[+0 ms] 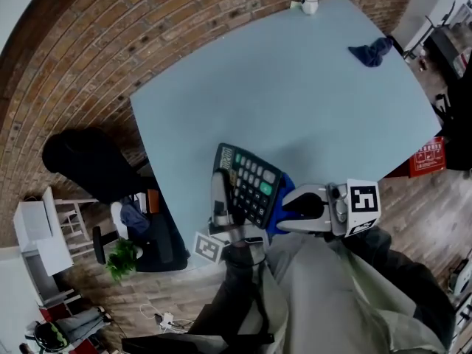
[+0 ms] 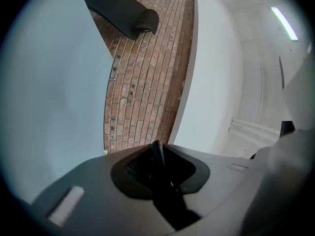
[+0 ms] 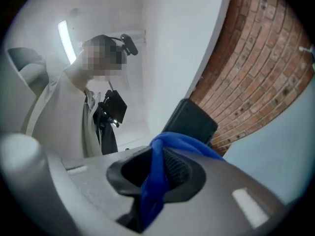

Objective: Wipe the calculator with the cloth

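The black calculator (image 1: 247,183) is held tilted up above the near edge of the pale blue table (image 1: 295,87), its keys facing the head view. My left gripper (image 1: 221,216) is shut on its lower left edge; in the left gripper view that edge (image 2: 157,154) shows as a thin dark strip between the jaws of the left gripper (image 2: 158,162). My right gripper (image 1: 286,209) is shut on a blue cloth (image 1: 280,198), which lies against the calculator's lower right corner. In the right gripper view the cloth (image 3: 170,144) bunches out of the jaws of the right gripper (image 3: 160,168), with the calculator's dark back (image 3: 189,122) just beyond.
A second blue cloth (image 1: 372,51) lies near the table's far right corner. A white cup (image 1: 310,4) with a spoon stands at the far edge. A black chair (image 1: 81,161), a plant (image 1: 122,257) and a red box (image 1: 428,157) sit on the floor beside the table.
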`<state>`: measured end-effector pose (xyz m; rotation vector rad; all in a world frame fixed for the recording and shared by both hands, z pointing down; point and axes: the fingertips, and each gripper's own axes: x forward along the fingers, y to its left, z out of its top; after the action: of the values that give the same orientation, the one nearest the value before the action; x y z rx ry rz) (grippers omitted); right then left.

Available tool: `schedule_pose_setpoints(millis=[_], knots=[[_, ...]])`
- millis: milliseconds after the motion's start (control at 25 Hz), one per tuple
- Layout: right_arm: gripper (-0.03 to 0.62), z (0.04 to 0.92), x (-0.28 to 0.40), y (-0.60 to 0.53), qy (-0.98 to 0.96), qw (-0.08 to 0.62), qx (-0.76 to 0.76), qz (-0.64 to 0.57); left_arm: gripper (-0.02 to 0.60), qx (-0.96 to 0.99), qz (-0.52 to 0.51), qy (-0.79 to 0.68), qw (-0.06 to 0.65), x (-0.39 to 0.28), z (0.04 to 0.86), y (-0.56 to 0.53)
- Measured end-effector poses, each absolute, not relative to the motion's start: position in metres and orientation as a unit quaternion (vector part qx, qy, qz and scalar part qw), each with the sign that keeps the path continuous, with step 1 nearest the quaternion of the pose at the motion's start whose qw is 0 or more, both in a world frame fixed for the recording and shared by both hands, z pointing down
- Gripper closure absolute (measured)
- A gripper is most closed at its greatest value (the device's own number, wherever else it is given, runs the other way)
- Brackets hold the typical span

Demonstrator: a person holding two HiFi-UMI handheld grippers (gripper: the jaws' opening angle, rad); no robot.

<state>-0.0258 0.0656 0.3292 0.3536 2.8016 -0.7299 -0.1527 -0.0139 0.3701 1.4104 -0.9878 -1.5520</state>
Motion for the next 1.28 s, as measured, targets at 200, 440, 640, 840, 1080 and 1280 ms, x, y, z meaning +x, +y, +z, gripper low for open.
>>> schedule_pose_setpoints(millis=[200, 440, 640, 840, 1080, 1280], knots=[[0.528, 0.289, 0.017, 0.023, 0.965, 0.190, -0.003, -0.182, 0.518, 0.567, -0.584, -0.436, 0.383, -0.159, 0.373, -0.011], [0.528, 0.323, -0.038, 0.051, 0.990, -0.109, -0.040, 0.081, 0.518, 0.629, -0.490, -0.503, 0.333, -0.135, 0.362, -0.017], [0.528, 0.331, -0.044, 0.038, 0.978, -0.154, -0.055, 0.128, 0.517, 0.643, -0.469, -0.517, 0.317, -0.135, 0.358, -0.013], [0.528, 0.340, -0.030, -0.028, 0.969, -0.170, -0.152, 0.091, 0.514, 0.657, -0.434, -0.535, 0.306, -0.127, 0.358, -0.010], [0.528, 0.347, -0.068, 0.068, 0.968, -0.221, 0.004, 0.117, 0.518, 0.655, -0.397, -0.569, 0.299, -0.136, 0.370, -0.009], [0.530, 0.353, -0.054, 0.018, 0.974, -0.198, -0.066, 0.084, 0.515, 0.661, -0.390, -0.571, 0.291, -0.134, 0.369, -0.005]])
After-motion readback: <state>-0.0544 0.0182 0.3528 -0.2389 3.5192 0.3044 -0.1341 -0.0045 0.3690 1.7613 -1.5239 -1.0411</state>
